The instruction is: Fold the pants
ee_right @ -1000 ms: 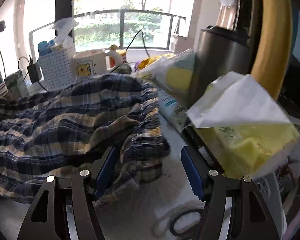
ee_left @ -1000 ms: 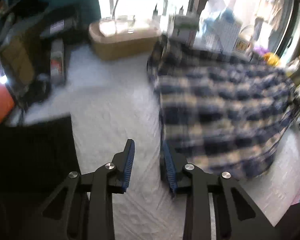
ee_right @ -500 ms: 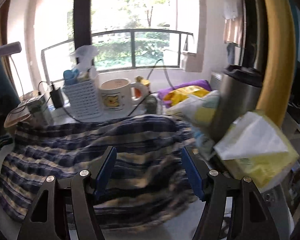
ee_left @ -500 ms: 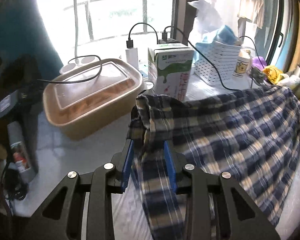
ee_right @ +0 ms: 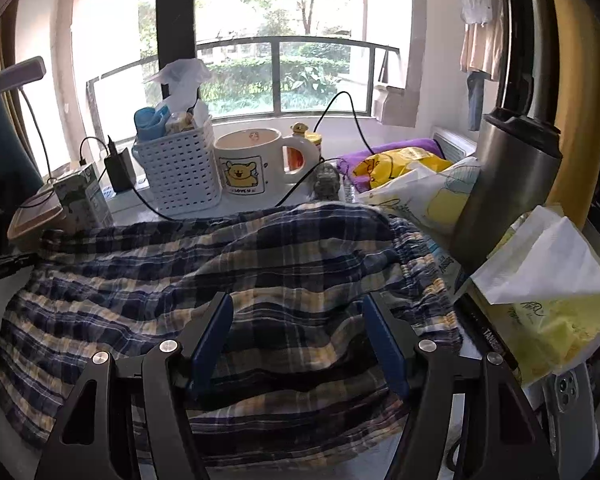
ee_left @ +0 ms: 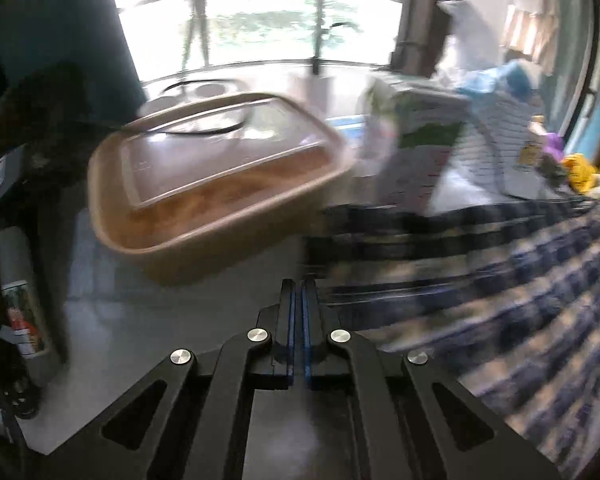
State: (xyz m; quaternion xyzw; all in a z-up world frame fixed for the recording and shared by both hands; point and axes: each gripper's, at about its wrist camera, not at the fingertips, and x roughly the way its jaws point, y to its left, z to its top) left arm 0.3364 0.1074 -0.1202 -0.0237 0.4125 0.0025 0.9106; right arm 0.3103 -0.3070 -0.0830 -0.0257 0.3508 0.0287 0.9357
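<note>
The blue, white and yellow plaid pants (ee_right: 220,272) lie spread across the pale table (ee_left: 172,320). In the left wrist view the pants (ee_left: 480,280) fill the right side, blurred. My left gripper (ee_left: 299,286) has its jaws closing together on the pants' left edge, which meets the tips. Blur hides how much cloth is pinched. My right gripper (ee_right: 298,320) hangs open over the near right part of the pants, close to the gathered waistband (ee_right: 424,264), and its blue pads (ee_right: 214,332) touch nothing.
A tan lidded box (ee_left: 220,184) and a green-white carton (ee_left: 420,132) stand just beyond the left gripper. Behind the pants are a white basket (ee_right: 180,176), a bear mug (ee_right: 252,168) and cables. A steel flask (ee_right: 512,184), a yellow tissue pack (ee_right: 552,300) and a phone (ee_right: 568,392) crowd the right.
The left gripper moved up to the pants' left end, straddled it, then shut. The right gripper drew back a little, staying open, so more of the pants shows.
</note>
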